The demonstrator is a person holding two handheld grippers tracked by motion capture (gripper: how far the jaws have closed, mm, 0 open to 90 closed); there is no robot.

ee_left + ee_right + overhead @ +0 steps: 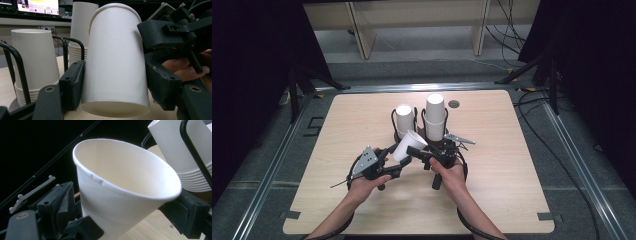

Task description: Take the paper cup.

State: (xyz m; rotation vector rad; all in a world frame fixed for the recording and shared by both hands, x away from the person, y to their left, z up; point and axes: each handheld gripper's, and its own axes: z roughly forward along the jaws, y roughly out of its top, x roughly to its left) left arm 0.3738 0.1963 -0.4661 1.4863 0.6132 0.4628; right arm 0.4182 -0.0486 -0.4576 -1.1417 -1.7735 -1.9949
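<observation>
From above, a wooden table (492,200) carries two stacks of upside-down paper cups in a black wire rack (419,131), the shorter stack (404,119) on the left and the taller stack (435,116) on the right. Just in front of the rack, a single white cup (408,145) is held tilted between the two tools: the left gripper (398,161) and the right gripper (418,154) meet at it, each in one of the person's hands. In the left gripper view, the jaws are clenched on the cup's (116,60) sides, one pad on each side, with its rim lowest and just above the table; the right gripper (170,37) presses close on the cup's right, and both stacks stand behind. In the right gripper view, the cup's (120,195) open mouth faces the camera between the black jaws, which touch its wall low down, though I cannot tell how firmly they grip; the left gripper (53,210) sits at lower left.
</observation>
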